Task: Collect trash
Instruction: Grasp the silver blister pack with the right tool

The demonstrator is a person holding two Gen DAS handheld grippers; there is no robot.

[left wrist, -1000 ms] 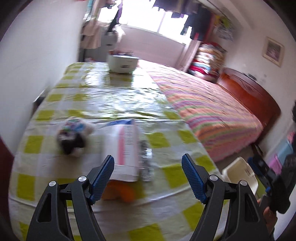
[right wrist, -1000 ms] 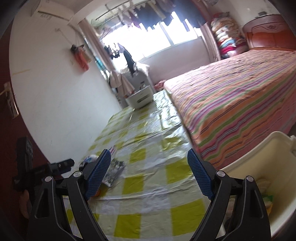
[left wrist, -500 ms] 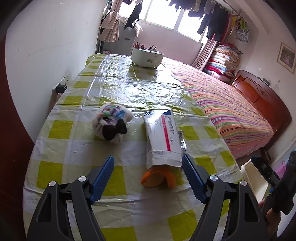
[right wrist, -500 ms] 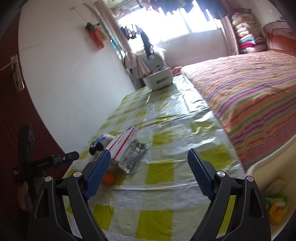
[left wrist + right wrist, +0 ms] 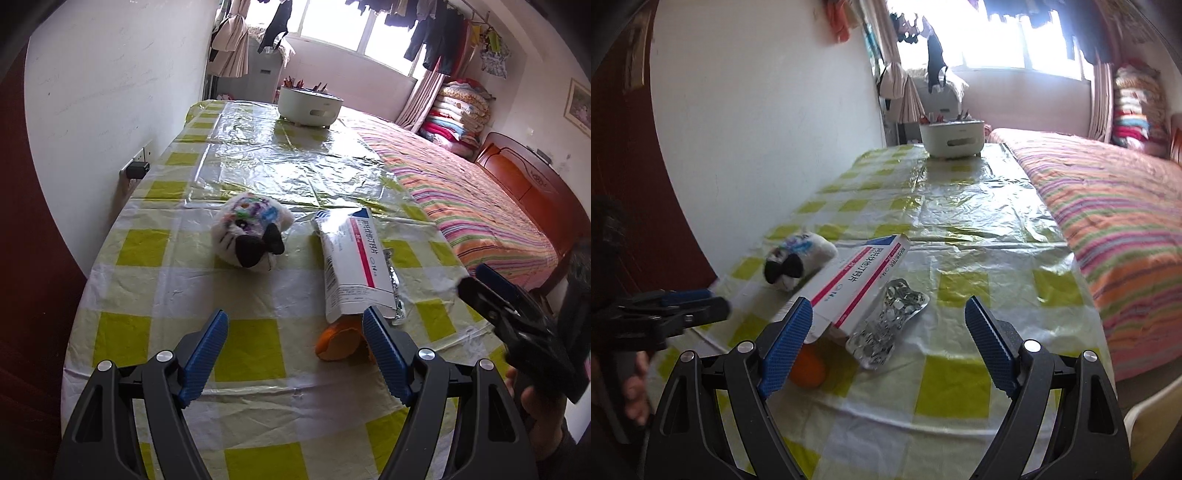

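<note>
A white medicine box (image 5: 351, 258) with a red stripe lies on the yellow-checked tablecloth (image 5: 240, 295); it also shows in the right wrist view (image 5: 849, 288). A silver blister pack (image 5: 890, 321) lies beside it, and an orange peel (image 5: 340, 339) at its near end (image 5: 809, 369). My left gripper (image 5: 295, 350) is open and empty, just short of the peel. My right gripper (image 5: 886, 347) is open and empty, above the blister pack and box end.
A plush toy (image 5: 251, 232) lies left of the box. A white pot (image 5: 310, 105) stands at the table's far end. A striped bed (image 5: 461, 199) runs along the right. A white bin's rim (image 5: 1156, 406) shows at lower right. The wall (image 5: 110, 92) borders the table's left.
Both grippers have moved in toward the table's near end. The box, blister pack and peel now sit closer. The bin has slid mostly out of the right wrist view.
</note>
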